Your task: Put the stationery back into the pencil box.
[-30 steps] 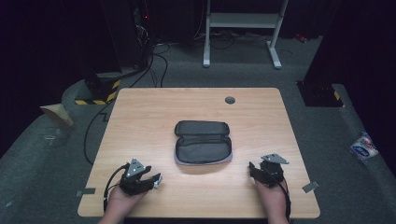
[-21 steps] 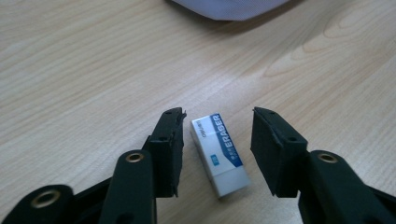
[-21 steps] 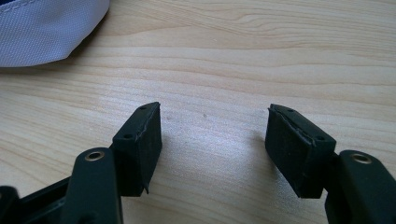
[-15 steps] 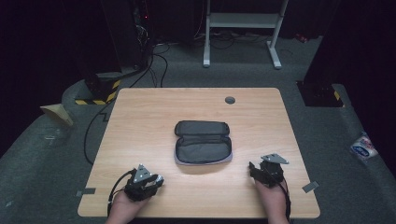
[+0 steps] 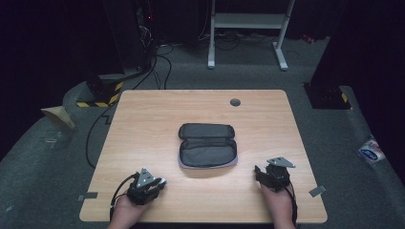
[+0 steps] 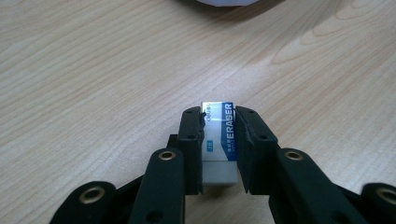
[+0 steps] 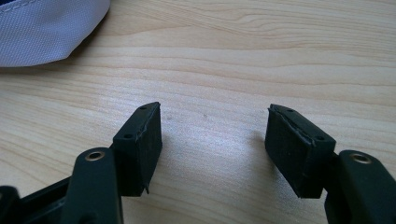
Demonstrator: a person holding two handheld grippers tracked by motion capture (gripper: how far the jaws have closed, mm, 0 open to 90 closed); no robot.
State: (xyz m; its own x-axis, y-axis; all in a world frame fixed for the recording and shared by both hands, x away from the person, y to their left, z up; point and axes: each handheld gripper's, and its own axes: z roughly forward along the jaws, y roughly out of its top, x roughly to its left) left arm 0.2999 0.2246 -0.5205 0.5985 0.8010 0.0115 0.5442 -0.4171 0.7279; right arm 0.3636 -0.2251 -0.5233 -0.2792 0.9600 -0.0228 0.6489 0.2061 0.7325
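A white eraser (image 6: 219, 135) in a blue-printed sleeve lies on the wooden table (image 5: 157, 119) near its front left. My left gripper (image 6: 218, 114) is shut on it, one black pad pressing each long side; its jaws have just been closing. From above, the left gripper (image 5: 160, 183) sits low on the table in a hand. My right gripper (image 7: 215, 126) stands open over bare wood with nothing between its pads. In the high view the right gripper (image 5: 261, 172) rests at the front right.
An open dark pencil case (image 5: 207, 145) with a grey lining lies mid-table between the two hands; its pale edge (image 7: 46, 28) shows beside the right gripper. A round cable hole (image 5: 235, 102) sits near the far edge.
The left gripper has shifted slightly right and toward the near edge. The right hand has kept still.
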